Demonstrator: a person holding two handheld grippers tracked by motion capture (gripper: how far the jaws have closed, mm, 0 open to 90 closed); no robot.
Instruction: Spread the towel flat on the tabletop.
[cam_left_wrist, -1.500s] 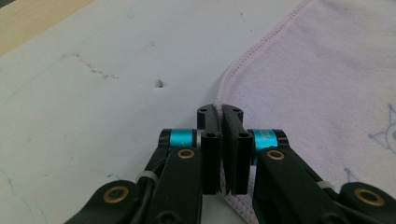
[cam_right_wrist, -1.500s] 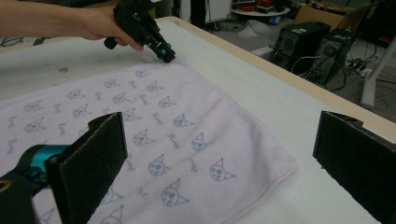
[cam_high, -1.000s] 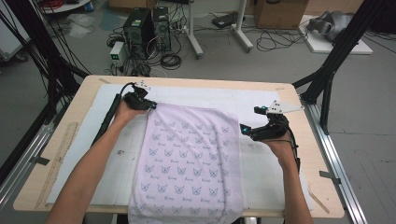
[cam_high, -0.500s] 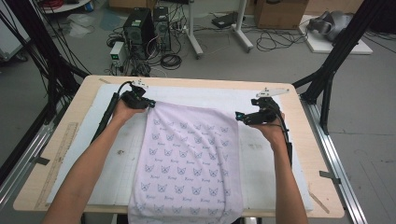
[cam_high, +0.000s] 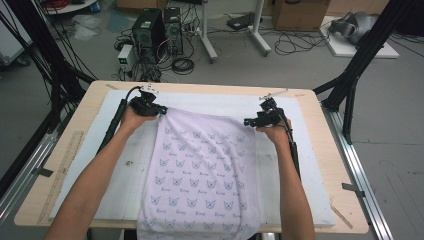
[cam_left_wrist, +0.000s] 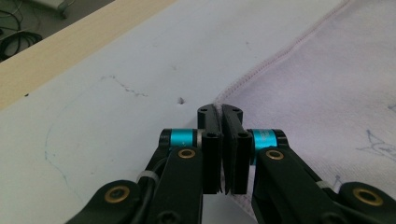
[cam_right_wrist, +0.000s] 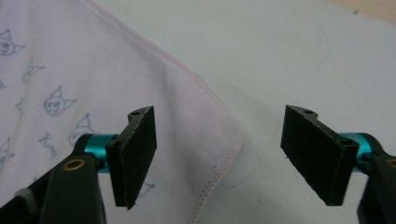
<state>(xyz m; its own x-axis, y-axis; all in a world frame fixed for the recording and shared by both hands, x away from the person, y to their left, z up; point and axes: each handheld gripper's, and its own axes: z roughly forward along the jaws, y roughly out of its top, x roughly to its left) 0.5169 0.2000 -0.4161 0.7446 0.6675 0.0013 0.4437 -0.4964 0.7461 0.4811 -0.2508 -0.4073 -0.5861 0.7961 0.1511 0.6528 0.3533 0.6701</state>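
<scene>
A pale pink cloth (cam_high: 202, 170) printed with small cat faces lies spread on the white mat (cam_high: 125, 165) and hangs over the near table edge. My left gripper (cam_high: 161, 109) is shut on the cloth's far left corner (cam_left_wrist: 224, 99); the hem runs out from between its jaws. My right gripper (cam_high: 248, 121) hovers at the far right corner (cam_right_wrist: 233, 135), which lies flat between its two pads (cam_right_wrist: 137, 154) without either touching it. Those jaws have just been closing and still stand well apart. Both forearms reach in from the near side.
A wooden table (cam_high: 320, 150) carries the mat, with a ruler (cam_high: 62, 170) along its left border. Black frame poles (cam_high: 360, 55) rise at both sides. Computers and cables (cam_high: 160, 30) sit on the floor beyond the far edge.
My right gripper moved left and toward the far edge, from beside the cloth to its far right corner, and its jaws narrowed. The left gripper stayed put on its corner.
</scene>
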